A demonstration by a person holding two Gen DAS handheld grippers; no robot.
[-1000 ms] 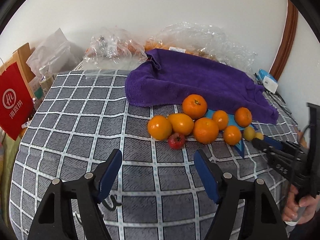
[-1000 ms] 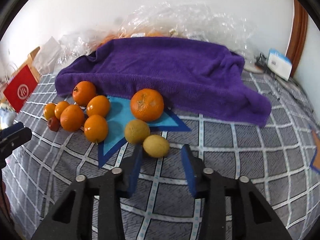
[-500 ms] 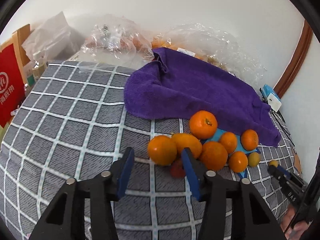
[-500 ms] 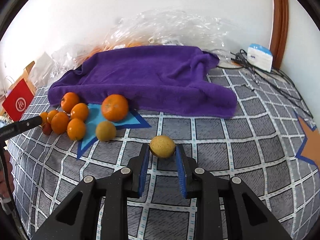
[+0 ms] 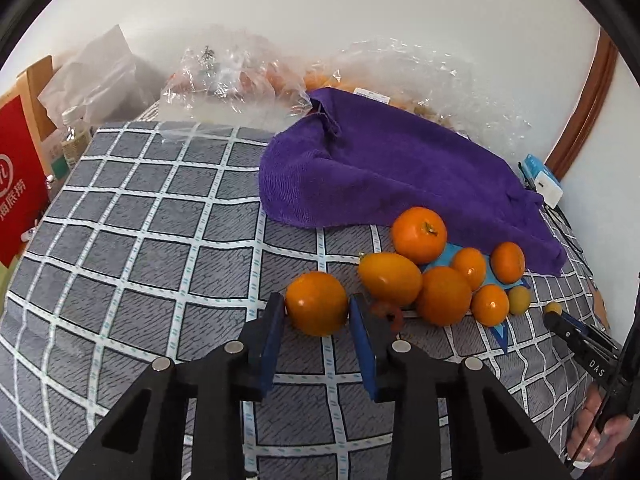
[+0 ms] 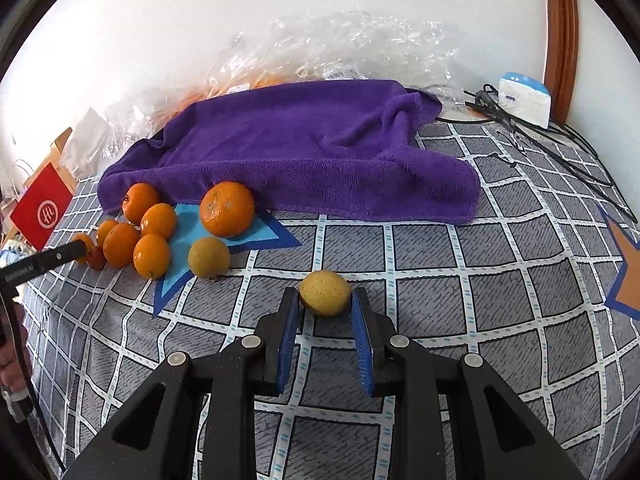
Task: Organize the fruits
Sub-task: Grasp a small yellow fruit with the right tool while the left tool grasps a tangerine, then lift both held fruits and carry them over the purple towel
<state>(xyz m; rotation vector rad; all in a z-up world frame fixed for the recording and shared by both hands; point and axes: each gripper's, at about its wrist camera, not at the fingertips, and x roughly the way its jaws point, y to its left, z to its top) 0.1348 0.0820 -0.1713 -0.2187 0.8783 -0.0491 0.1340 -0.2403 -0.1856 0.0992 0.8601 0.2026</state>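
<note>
An orange [image 5: 317,303] is being pinched by the left gripper [image 5: 317,312] beside the towel [image 5: 384,176]; a lemon [image 6: 325,293] is being pinched by the right gripper [image 6: 325,306] before it, likely for sorting.

Seven round orange fruits [image 5: 317,303], two yellowish ones [image 6: 325,293], one small red fruit [image 6: 96,258], one purple towel [image 6: 304,144] lay there.

Ahead of the tool we see a purple towel [image 6: 304,152] draped over crinkled plastic bags [image 5: 240,76]; far left stands a red paper bag [image 5: 18,176], far right what may be a white charger [image 6: 524,98] with cables [image 6: 560,140].
</note>
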